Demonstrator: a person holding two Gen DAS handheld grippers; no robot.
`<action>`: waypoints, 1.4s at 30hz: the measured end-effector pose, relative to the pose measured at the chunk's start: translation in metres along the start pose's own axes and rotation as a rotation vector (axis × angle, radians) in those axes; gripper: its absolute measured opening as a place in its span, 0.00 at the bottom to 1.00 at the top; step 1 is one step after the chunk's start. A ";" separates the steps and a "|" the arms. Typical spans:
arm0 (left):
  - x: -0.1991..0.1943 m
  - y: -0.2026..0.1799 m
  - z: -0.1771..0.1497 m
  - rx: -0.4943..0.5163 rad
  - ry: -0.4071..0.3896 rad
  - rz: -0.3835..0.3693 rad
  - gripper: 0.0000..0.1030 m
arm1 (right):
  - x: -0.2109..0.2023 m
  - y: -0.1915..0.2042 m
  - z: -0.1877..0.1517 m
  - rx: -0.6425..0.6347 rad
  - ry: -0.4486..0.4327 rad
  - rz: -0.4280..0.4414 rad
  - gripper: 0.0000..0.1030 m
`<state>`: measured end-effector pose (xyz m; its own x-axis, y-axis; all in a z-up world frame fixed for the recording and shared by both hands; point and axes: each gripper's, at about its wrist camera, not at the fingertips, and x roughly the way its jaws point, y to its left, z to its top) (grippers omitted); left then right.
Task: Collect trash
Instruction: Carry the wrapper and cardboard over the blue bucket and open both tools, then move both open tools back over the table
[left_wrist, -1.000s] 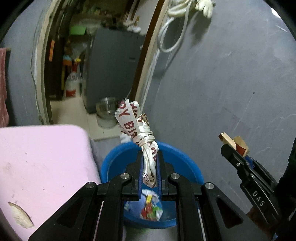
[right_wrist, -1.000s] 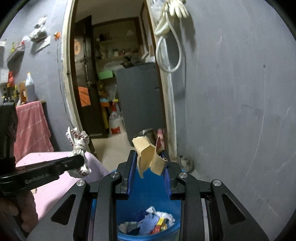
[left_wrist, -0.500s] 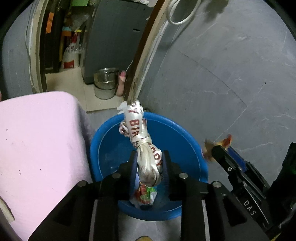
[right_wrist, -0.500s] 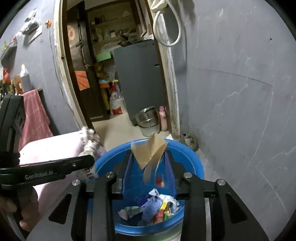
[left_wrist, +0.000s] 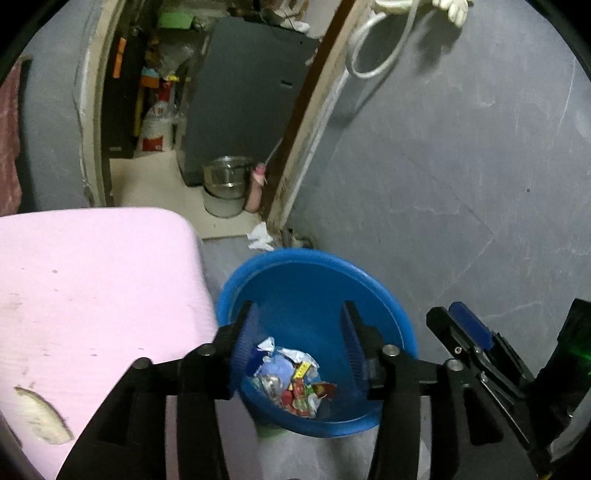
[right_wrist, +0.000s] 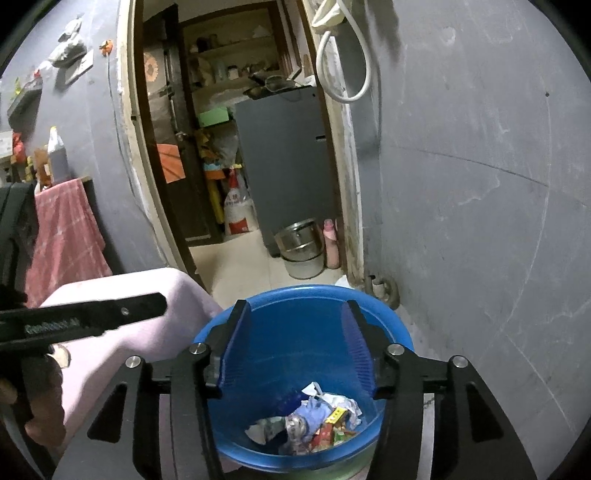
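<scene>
While a pink worktop (left_wrist: 92, 295) fills the left, the left tongs (left_wrist: 299, 339) hang over a blue bin (left_wrist: 317, 280), jaws opening with nothing between them. Crumpled trash (left_wrist: 291, 384) (wrappers and paper) lies at the bin's bottom. Further right, the right tongs (right_wrist: 295, 339) are likewise opening, empty, above the bin.

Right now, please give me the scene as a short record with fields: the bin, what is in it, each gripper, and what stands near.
bin: blue tub on the floor by the grey wall
contents: crumpled wrappers and paper at the bottom
left gripper: above the tub, jaws opening, nothing between them
right gripper: above the tub, jaws opening, nothing between them
beside the tub: pink surface
beyond: doorway with steel pots
</scene>
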<state>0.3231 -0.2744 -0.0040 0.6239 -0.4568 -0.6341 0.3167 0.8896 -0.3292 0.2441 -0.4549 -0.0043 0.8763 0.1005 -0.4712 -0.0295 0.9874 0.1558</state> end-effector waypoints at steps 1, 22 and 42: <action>-0.006 0.002 0.001 -0.001 -0.019 0.004 0.45 | -0.002 0.002 0.001 -0.004 -0.009 -0.003 0.51; -0.183 0.082 -0.017 -0.002 -0.426 0.246 0.93 | -0.086 0.095 0.023 -0.062 -0.386 0.120 1.00; -0.212 0.169 -0.080 -0.144 -0.212 0.373 0.96 | -0.035 0.203 -0.009 -0.233 -0.116 0.259 1.00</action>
<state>0.1872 -0.0276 0.0191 0.8137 -0.0805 -0.5757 -0.0510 0.9767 -0.2087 0.2027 -0.2567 0.0360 0.8738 0.3492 -0.3385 -0.3545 0.9338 0.0483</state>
